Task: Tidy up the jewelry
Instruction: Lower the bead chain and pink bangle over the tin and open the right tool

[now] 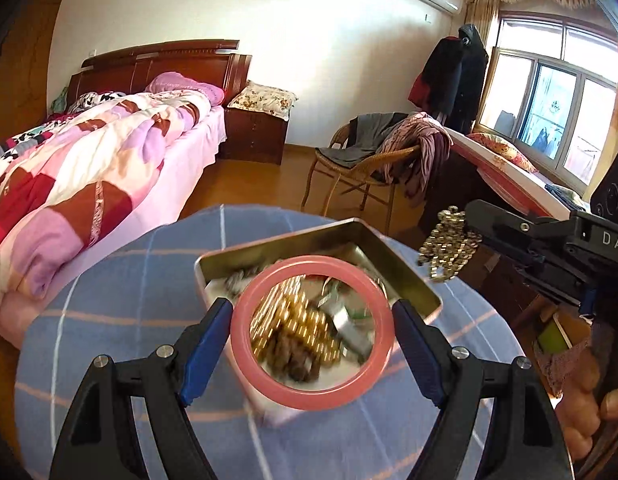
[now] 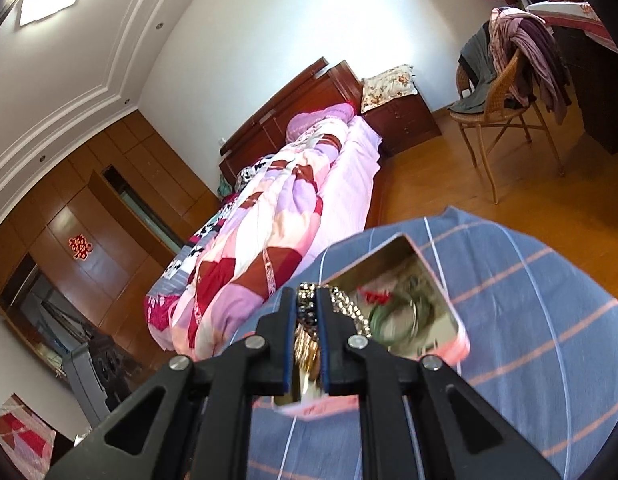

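My left gripper (image 1: 313,332) is shut on a pink bangle (image 1: 245,344), held flat just above an open metal tin (image 1: 413,280). Through the ring I see blurred gold beads (image 1: 297,320) inside the tin. My right gripper (image 2: 307,300) is shut on a silver bead chain (image 2: 305,302) that dangles in a bunch. In the left wrist view the right gripper (image 1: 471,216) holds the chain (image 1: 449,244) in the air above the tin's far right corner. In the right wrist view the tin (image 2: 449,300) holds a green bangle (image 2: 393,316) and something red.
The tin stands on a round table with a blue checked cloth (image 1: 109,300). A bed with a patchwork quilt (image 1: 89,168) lies to the left, a wicker chair with clothes (image 1: 373,152) stands behind, and a desk (image 1: 489,168) is under the window.
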